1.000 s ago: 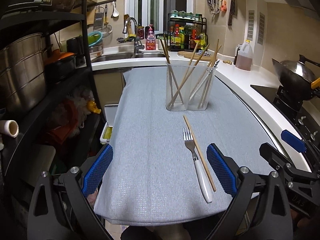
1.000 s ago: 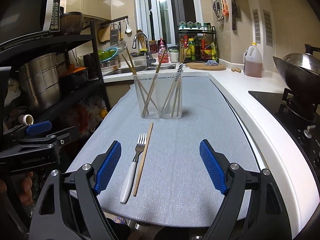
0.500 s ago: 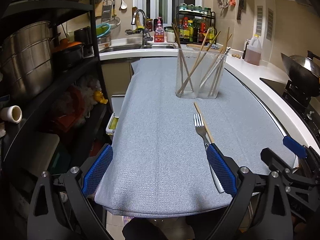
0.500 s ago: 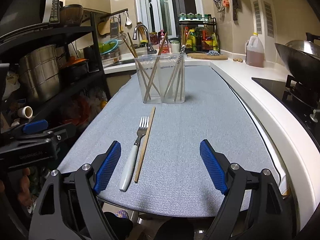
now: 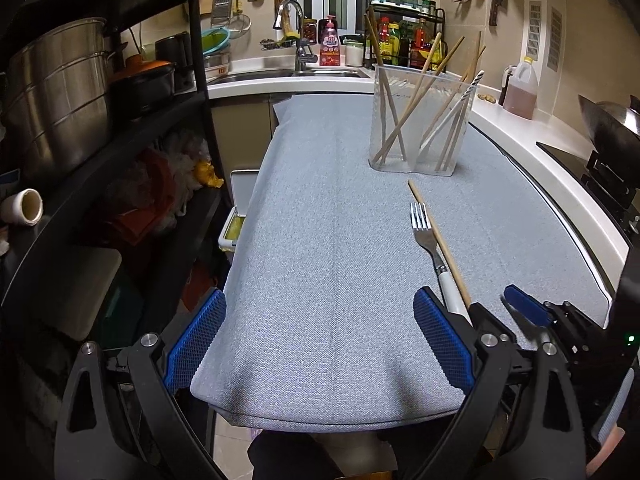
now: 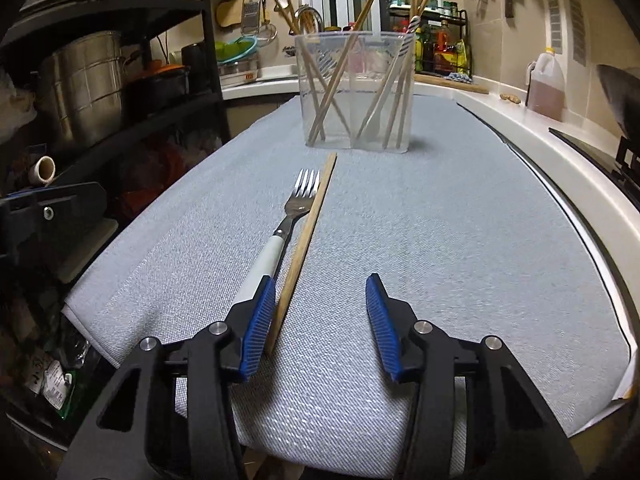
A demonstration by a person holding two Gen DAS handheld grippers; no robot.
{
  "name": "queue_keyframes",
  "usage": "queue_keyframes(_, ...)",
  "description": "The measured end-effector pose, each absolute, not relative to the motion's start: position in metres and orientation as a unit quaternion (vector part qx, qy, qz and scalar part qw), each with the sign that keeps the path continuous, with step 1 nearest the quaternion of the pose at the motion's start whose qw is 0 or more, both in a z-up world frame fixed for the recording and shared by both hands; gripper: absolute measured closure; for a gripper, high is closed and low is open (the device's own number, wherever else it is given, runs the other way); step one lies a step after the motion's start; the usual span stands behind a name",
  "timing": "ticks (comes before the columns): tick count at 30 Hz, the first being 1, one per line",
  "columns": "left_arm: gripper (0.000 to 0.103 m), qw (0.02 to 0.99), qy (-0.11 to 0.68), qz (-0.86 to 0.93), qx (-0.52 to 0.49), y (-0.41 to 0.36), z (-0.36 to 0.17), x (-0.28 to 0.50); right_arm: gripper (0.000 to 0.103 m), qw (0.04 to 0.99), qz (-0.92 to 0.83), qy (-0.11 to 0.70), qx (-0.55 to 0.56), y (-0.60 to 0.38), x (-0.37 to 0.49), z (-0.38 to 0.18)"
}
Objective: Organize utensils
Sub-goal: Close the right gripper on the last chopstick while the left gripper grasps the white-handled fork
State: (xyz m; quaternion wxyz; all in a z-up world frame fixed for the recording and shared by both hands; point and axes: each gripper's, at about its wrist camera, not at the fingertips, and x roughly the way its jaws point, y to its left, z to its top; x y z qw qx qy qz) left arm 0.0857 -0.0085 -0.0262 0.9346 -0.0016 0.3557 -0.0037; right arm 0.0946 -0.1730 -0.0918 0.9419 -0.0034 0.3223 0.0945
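Note:
A wooden chopstick and a white-handled fork lie side by side on the grey mat. My right gripper is low over the mat and its jaws are closing. The chopstick's near end lies between them, close against the left pad, while the right pad stands well apart from it. The fork's handle runs just outside that left pad. Behind stands a clear plastic holder with several chopsticks. My left gripper hangs open over the mat's near edge, nothing between its fingers; the fork lies to its right.
A black shelf rack with steel pots lines the left side. A white counter with an oil jug and a wok by the stove runs along the right. The sink and a bottle rack sit at the back.
My right gripper has dropped to the mat and moved left, so the chopstick's end now lies inside its narrowed jaws. My left gripper has sunk a little and stayed open.

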Motion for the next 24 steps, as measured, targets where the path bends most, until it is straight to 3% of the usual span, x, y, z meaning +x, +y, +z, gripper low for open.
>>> queue_keyframes(3, 0.011, 0.933, 0.361, -0.004, -0.003, -0.008, -0.03, 0.09, 0.059, 0.946, 0.094, 0.31, -0.018, -0.167, 0.097, -0.098)
queue_keyframes(4, 0.011, 0.932, 0.361, -0.003, -0.003, -0.009, -0.031, 0.09, 0.07, 0.95, 0.097, 0.297, -0.021, -0.165, 0.096, -0.101)
queue_keyframes(5, 0.011, 0.932, 0.363, -0.003, -0.003, -0.009, -0.033, 0.092, 0.088, 0.952, 0.101, 0.287, -0.02, -0.166, 0.095, -0.102)
queue_keyframes(7, 0.011, 0.932, 0.364, -0.004, -0.004, -0.01, -0.035, 0.092, 0.097, 0.957, 0.107, 0.269, -0.024, -0.166, 0.09, -0.106)
queue_keyframes(21, 0.011, 0.936, 0.341, -0.088, -0.007, -0.08, -0.073, 0.092, 0.097, 0.963, 0.04, 0.265, 0.021, -0.242, 0.064, -0.101)
queue_keyframes(24, 0.024, 0.937, 0.337, -0.095, 0.017, -0.096, -0.088, 0.092, 0.097, 0.963, 0.035, 0.267, 0.022, -0.247, 0.062, -0.103)
